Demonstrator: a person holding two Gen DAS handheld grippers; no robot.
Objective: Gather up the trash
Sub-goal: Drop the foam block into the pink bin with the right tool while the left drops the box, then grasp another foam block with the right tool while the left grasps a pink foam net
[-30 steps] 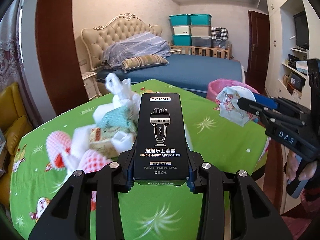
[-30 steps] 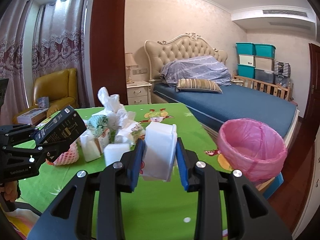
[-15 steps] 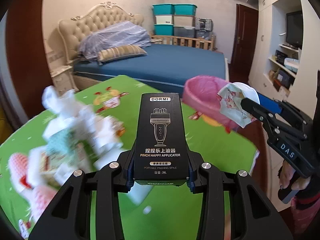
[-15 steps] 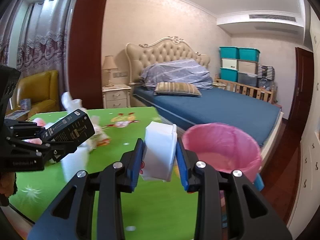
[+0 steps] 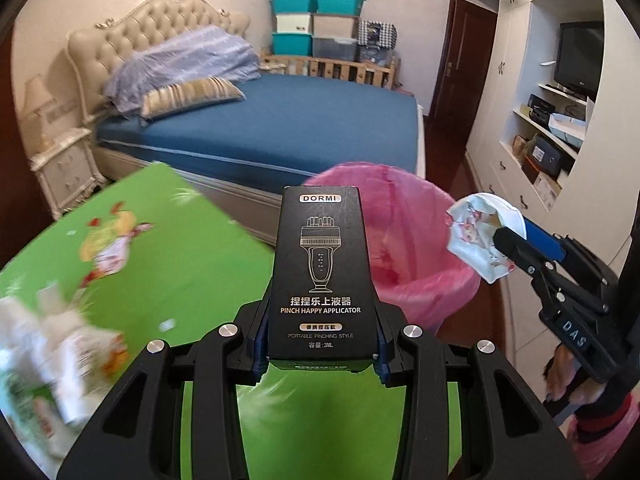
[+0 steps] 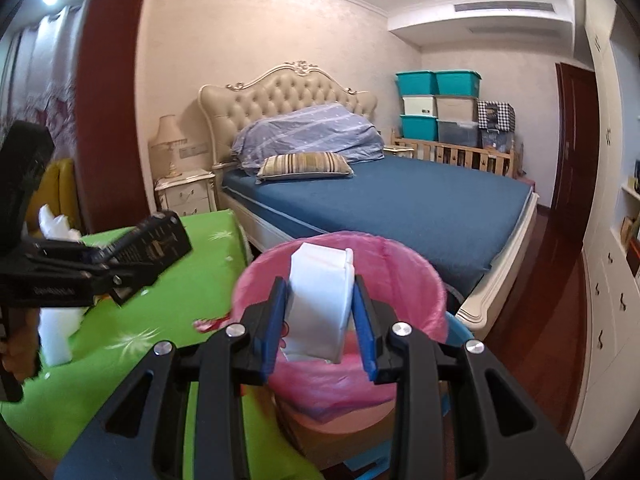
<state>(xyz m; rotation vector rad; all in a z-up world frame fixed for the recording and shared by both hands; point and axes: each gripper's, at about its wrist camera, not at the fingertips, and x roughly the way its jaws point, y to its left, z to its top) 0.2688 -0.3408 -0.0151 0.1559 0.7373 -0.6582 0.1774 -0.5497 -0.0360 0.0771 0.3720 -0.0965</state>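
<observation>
Black carton (image 5: pixel 320 272) sat clamped between left gripper (image 5: pixel 320 360) jaws, standing up and forward from pads, above green table (image 5: pixel 180 264) edge.

White folded packet (image 6: pixel 320 304) was squeezed between right gripper (image 6: pixel 320 320) jaws, pink-lined bin (image 6: pixel 420 280) mouth directly ahead and below.

Step judged: carry to bin.

Next likely called for: part right jaws over bin mouth; bring left carton beyond table edge first.

More trash (image 5: pixel 60 360) lay behind left jaws.
</observation>
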